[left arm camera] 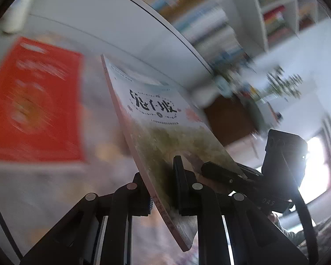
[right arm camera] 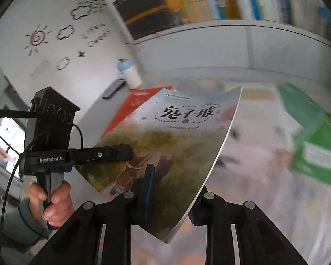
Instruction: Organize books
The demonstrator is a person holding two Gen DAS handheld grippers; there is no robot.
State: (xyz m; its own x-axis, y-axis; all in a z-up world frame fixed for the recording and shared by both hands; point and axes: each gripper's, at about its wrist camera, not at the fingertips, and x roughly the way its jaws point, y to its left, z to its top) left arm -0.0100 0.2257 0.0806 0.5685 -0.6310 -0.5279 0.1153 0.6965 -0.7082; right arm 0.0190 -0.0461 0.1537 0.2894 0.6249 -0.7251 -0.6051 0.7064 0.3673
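Note:
A thin picture book with a pale cover and black Chinese title (left arm camera: 161,123) is held in the air, tilted, by both grippers. My left gripper (left arm camera: 163,190) is shut on its lower spine edge. My right gripper (right arm camera: 170,190) is shut on its lower page edge; the book (right arm camera: 176,137) fills the middle of the right wrist view. The left gripper's finger (right arm camera: 112,152) shows clamped on the book's left side there. A red book (left arm camera: 35,101) lies flat on the table below, blurred. It also shows in the right wrist view (right arm camera: 134,103). A green book (right arm camera: 315,132) lies at the right.
White shelves full of books (left arm camera: 271,17) stand behind the table edge (left arm camera: 165,28). A white bottle with a blue cap (right arm camera: 130,72) and a dark remote (right arm camera: 113,88) sit at the table's far corner by the wall.

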